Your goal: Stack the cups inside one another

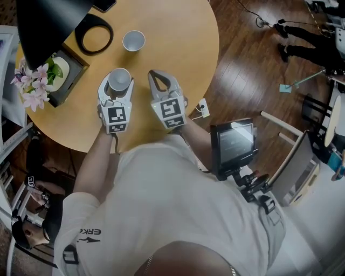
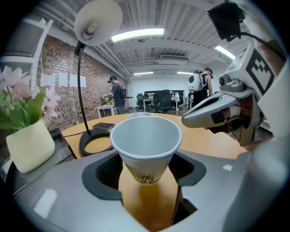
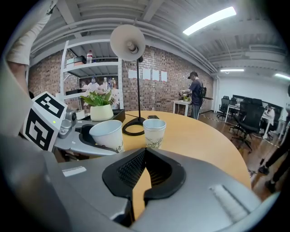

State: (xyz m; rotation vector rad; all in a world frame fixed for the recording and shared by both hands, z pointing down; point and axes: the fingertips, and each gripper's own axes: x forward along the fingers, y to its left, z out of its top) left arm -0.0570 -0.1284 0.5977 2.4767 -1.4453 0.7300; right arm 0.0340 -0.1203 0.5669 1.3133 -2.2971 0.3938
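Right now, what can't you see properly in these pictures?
- Head view: the lamp shade hides the table beneath it; the phone is cut off by the top edge.
- Left gripper view: the held cup, its print too small to read, hides most of the far cup.

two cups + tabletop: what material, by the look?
Both the nearer cup and the farther cup look like paper: matte white, with a thin rolled rim and a small dark print low on the wall. Any inner lining can't be told. The tabletop looks like wood or wood-look laminate, light tan with a smooth low sheen; which of the two can't be told.
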